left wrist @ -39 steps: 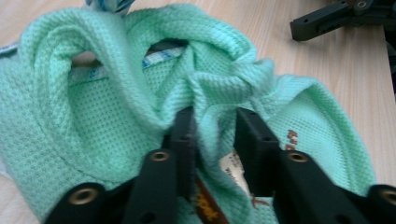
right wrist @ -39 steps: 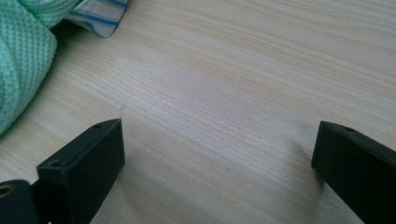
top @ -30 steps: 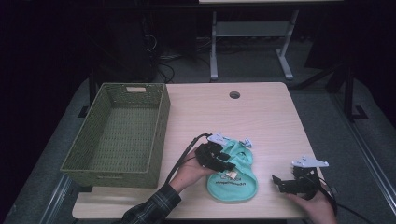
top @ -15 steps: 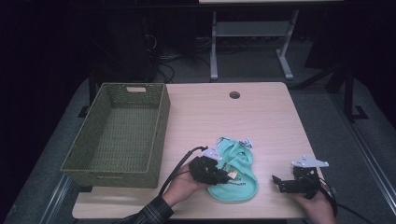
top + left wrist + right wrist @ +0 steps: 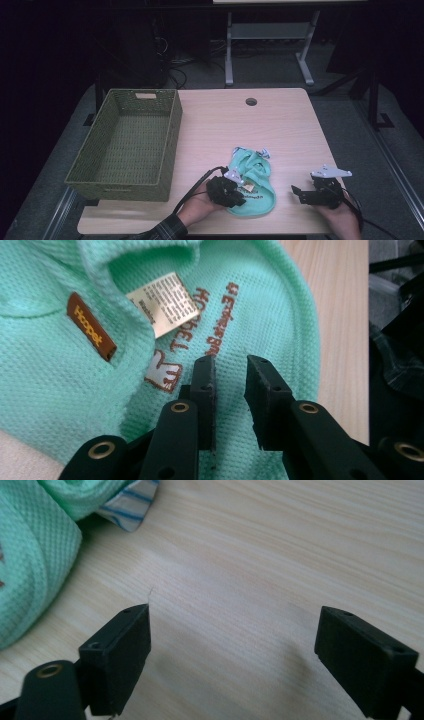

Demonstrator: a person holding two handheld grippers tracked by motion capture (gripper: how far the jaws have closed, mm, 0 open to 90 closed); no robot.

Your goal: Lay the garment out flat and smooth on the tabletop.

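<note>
Garment point(image 5: 252, 187) in mint green, crumpled near table point(image 5: 280, 125) front edge. Left gripper point(image 5: 230, 372) over it, jaws just closing, narrow gap, grip unclear. Right gripper point(image 5: 232, 645) spread wide above bare wood, just narrowing.

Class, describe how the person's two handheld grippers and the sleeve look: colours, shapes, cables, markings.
Both grippers are black. The left gripper trails a black cable and has blocky fingers with brass-ringed holes. The right gripper carries a grey three-cornered plate. The left arm wears a dark plaid sleeve.
</note>
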